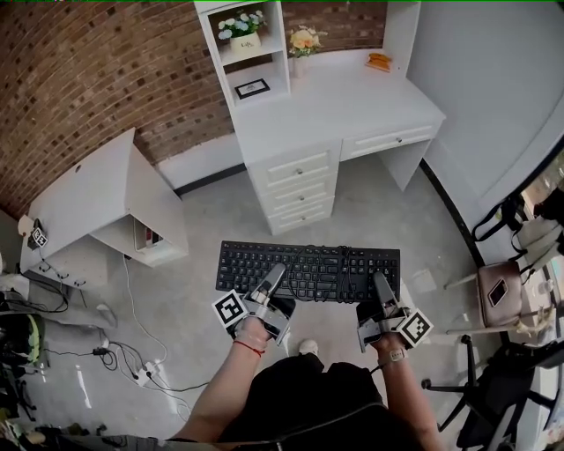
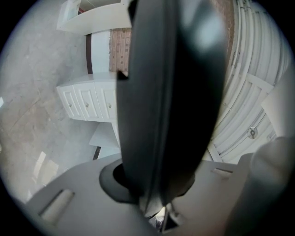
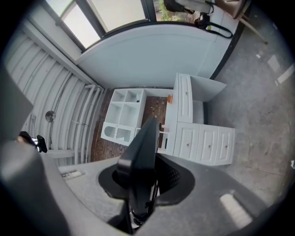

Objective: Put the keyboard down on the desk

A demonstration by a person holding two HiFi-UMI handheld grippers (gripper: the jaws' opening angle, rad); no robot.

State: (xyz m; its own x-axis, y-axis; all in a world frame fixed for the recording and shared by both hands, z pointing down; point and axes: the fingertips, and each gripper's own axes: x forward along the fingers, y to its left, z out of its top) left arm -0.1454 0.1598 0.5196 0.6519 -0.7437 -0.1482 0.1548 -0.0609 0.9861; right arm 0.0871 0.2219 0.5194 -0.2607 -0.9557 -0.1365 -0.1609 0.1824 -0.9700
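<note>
1. In the head view, we record a flat black computer keyboard (image 1: 308,269) held level in the air above the grey concrete floor (image 1: 203,255). It is in front of the white wooden desk (image 1: 352,110), well apart from it and not on it.
2. The left gripper (image 1: 274,277) sits at the keyboard's near edge toward its left end. The right gripper (image 1: 381,287) sits at the same edge toward its right end. A black cable (image 1: 345,269) loops across the keys.
3. Only the gripper views confirm the grip. In the left gripper view the keyboard (image 2: 170,92) stands edge-on and fills the centre, with both jaws pressed against it. In the right gripper view its edge (image 3: 140,156) is likewise pinched between the jaws.
4. The right gripper view alone shows window panes (image 3: 115,14) above a curved pale wall.
5. Containers:
   - On the white shelf unit (image 1: 280,53), the upper cubby holds a pot of white flowers (image 1: 241,26).
   - The cubby below holds a small black-framed card (image 1: 253,87).
   - The three stacked drawers (image 1: 298,189) and the wide drawer (image 1: 388,139) are shut, so we cannot see their contents.
</note>
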